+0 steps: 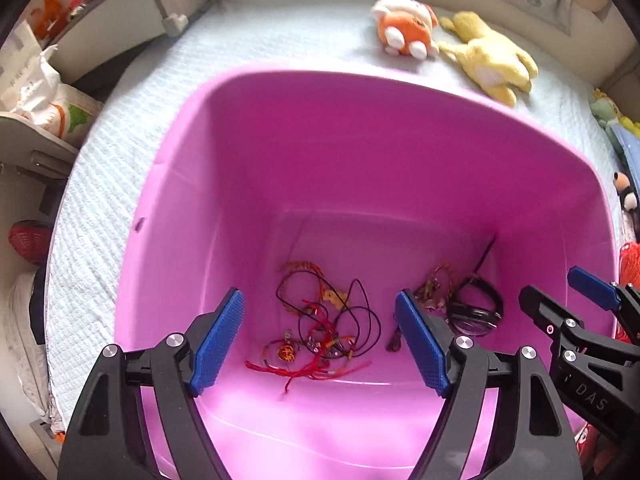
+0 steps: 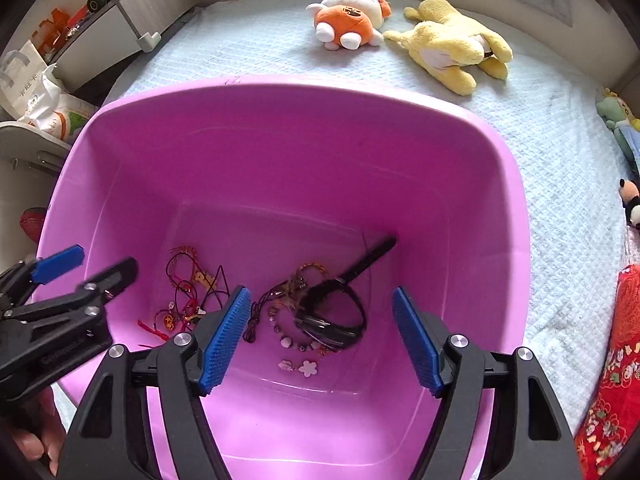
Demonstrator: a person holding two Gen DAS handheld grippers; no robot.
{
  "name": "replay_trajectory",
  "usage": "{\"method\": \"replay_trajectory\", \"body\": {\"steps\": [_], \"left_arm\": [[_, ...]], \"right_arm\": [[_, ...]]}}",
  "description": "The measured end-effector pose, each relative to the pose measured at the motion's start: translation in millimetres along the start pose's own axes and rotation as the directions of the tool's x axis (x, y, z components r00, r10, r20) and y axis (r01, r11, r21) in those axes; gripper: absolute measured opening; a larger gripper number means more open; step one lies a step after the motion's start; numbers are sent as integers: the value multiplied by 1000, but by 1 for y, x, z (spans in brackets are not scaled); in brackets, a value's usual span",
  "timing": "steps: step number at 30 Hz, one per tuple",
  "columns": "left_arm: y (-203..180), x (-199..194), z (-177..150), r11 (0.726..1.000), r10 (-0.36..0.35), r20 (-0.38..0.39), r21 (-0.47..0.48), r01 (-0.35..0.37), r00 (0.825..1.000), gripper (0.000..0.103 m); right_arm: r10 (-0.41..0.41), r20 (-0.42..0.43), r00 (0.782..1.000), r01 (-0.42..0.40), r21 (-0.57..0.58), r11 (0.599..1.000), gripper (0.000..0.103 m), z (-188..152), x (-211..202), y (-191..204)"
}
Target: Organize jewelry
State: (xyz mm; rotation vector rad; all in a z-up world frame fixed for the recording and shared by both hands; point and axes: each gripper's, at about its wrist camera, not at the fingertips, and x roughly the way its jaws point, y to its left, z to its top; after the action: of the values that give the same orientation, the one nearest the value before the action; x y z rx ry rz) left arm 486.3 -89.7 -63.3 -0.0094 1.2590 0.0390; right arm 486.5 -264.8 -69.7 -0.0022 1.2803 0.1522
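Observation:
A pink plastic tub stands on a bed. On its floor, a tangle of red and dark cord bracelets lies on the left. To its right are a beaded bracelet, two flower charms and a black band. My left gripper hangs open over the cord tangle with nothing between its blue pads. My right gripper is open over the black band and beads, also holding nothing.
An orange-and-white plush and a yellow plush lie on the pale blue bedspread beyond the tub. Red patterned fabric is on the right, shelves and bags on the left. A hand shows at lower left.

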Motion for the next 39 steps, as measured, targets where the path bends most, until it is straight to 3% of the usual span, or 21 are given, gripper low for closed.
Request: {"method": "replay_trajectory", "body": {"steps": [8, 19, 39], "left_arm": [[14, -21, -3, 999, -5, 17, -38, 6, 1000, 89], [11, -59, -12, 1000, -6, 53, -6, 6, 999, 93], [12, -126, -38, 999, -20, 106, 49, 15, 994, 96]], "right_arm": [[8, 2, 1000, -8, 10, 1000, 70, -6, -17, 0], [38, -19, 999, -37, 44, 998, 70, -23, -49, 8], [5, -58, 998, -1, 67, 998, 72, -53, -109, 22]]}}
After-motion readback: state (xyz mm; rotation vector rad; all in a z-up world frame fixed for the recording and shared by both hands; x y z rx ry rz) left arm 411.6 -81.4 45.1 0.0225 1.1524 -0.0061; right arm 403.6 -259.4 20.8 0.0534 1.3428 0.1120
